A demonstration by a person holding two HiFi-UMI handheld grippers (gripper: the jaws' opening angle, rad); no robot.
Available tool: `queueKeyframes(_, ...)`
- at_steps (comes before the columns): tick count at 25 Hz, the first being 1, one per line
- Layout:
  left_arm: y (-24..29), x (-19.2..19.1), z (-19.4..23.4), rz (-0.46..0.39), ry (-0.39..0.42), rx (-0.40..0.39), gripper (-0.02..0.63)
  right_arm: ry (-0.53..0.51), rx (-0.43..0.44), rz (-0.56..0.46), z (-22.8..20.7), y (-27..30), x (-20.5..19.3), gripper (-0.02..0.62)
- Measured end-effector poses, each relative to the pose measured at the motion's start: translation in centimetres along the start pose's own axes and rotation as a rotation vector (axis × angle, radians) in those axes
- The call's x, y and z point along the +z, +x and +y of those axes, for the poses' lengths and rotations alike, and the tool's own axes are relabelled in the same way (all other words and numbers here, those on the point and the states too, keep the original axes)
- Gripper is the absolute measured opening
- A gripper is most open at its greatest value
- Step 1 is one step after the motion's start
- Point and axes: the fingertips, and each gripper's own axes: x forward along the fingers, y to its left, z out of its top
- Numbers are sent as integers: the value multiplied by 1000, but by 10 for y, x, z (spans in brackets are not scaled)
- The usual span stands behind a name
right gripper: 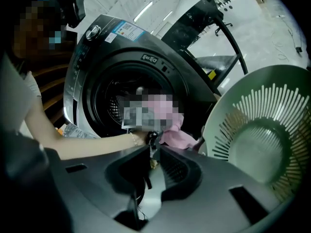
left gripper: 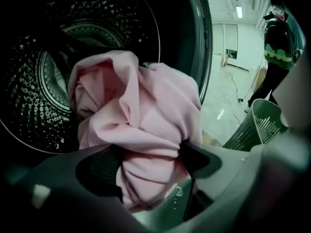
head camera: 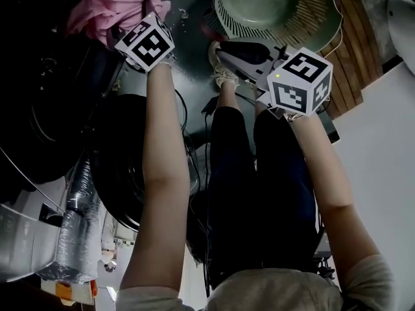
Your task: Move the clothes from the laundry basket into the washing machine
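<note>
Left forearm (head camera: 161, 161) extends to the left gripper (left gripper: 146, 165), which is presented at the mouth of the washer (right gripper: 92, 62). Its jaws stand wide apart. The pink garment (left gripper: 141, 106) lies bunched between them, touching the right pad but not clamped.

Judgement: the gripper points down into the opening so that the garment, once free, drops inside and not onto the floor. The garment sits at the lower rim of the opening, just in front of the drum (left gripper: 34, 81), not yet fully inside.

Held back near the basket (right gripper: 262, 130), the right gripper (right gripper: 154, 152) has its jaws drawn together with nothing between them.

Judgement: it is kept clear of the opening to leave the left arm free passage.

Containers:
- Drum: perforated wall visible; no other clothes show in the visible part.
- Basket: stands on the floor beside the washer; its visible inside shows no clothes.

Judgement: if the basket is indeed empty, this garment is the last item to load.
</note>
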Motion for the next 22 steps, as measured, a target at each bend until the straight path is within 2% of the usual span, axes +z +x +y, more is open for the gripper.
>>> queueKeyframes(2, 4, 3, 5, 5, -11, -18, 378, 2, 0, 3, -1, -2, -1, 72)
queueKeyframes(3, 2, 6, 6, -6, -6, -34, 341, 3, 1, 3, -2, -3, -1, 72)
queueKeyframes(4, -4, 11, 4, -31, 11, -53, 278, 5, 2, 2, -2, -4, -1, 72)
queueKeyframes(6, -20, 28, 2, -114, 56, -73, 90, 10, 5, -2, -3, -6, 0, 71)
queueKeyframes(7, -28, 39, 5, -158, 65, -67, 69, 12, 7, -7, -2, -7, 2, 69)
queueKeyframes(9, -37, 62, 22, -229, 38, -32, 64, 13, 13, -18, -1, -7, 7, 69)
queueKeyframes(13, -38, 111, 66, -323, -8, 89, 66, 4, 14, -35, 3, -7, 14, 67)
queueKeyframes(16, -21, 128, 74, -322, -58, 86, 71, 3, 9, -46, 3, -6, 15, 67)
queueKeyframes(17, -11, 125, 72, -295, -76, 76, 96, 5, 9, -47, 3, -6, 14, 67)
queueKeyframes(19, 4, 112, 69, -230, -115, 67, 208, 9, 10, -43, 4, -5, 11, 67)
queueKeyframes(22, -5, 105, 70, -222, -164, 65, 274, 11, 13, -34, 6, -6, 6, 67)
